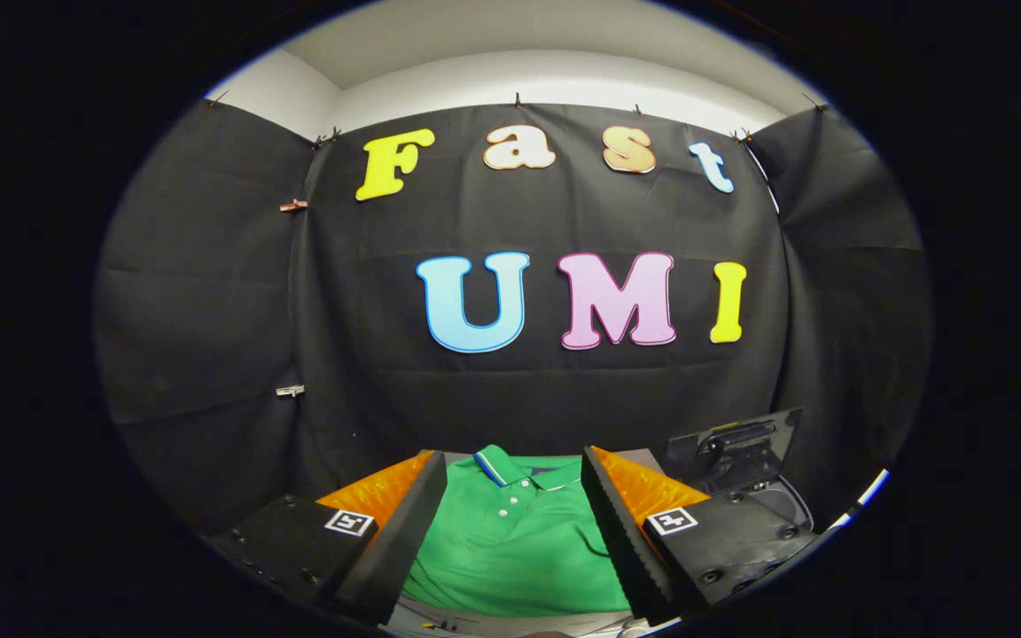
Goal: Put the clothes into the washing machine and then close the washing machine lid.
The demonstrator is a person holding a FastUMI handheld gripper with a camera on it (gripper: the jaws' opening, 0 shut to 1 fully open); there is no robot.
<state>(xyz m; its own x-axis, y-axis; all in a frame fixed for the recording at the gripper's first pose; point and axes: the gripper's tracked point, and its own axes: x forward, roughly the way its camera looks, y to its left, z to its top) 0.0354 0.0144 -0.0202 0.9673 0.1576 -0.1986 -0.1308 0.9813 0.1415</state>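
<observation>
A green polo shirt (515, 540) with a striped collar and a buttoned placket lies flat on the surface below, seen in the gap between my two fingers. My gripper (515, 470) is open, its fingers spread wide to either side of the shirt and raised above it, touching nothing. To the right, beyond the right finger (621, 523), stands the washing machine (772, 505) with its dark lid (732, 447) tipped up and open.
The booth's black cloth wall rises just behind the shirt and wraps around both sides. A strip of pale tabletop (493, 625) shows beneath the shirt's hem.
</observation>
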